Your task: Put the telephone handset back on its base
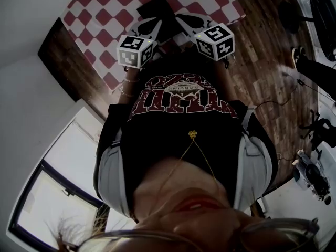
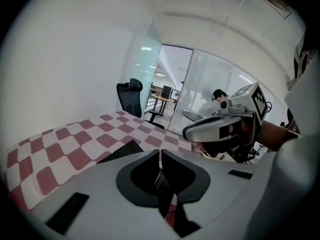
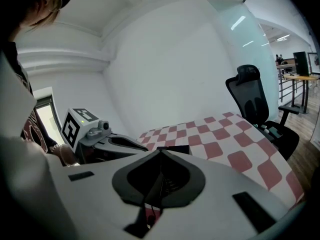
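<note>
Two handheld grippers are raised side by side in front of the person's dark printed shirt (image 1: 181,96), above a table spread with a red-and-white checkered cloth (image 1: 105,20). In its own view the left gripper (image 2: 159,153) has its fingers pressed together with nothing between them, only a hairline seam showing at the tips. The right gripper (image 3: 160,151) is the same in its view, fingers closed on each other and empty. The black telephone (image 1: 156,8) lies flat on the cloth just beyond both sets of fingertips. The head view shows it as one dark block past the tips, and no view separates the handset from its base or shows whether a tip touches it. The left gripper view catches only a dark corner of it, just left of and beyond the fingertips. The right gripper view shows only a thin dark edge directly past its tips. Each gripper view has the other gripper off to one side of its fingers, with a bare wrist behind it. Only the head view takes in the wood floor (image 1: 262,62) out to the right of the right fingers. Only the gripper views reach a black office chair (image 3: 257,106) far beyond the fingertips past the table's edge, and the left one adds a glass partition (image 2: 215,84).
</note>
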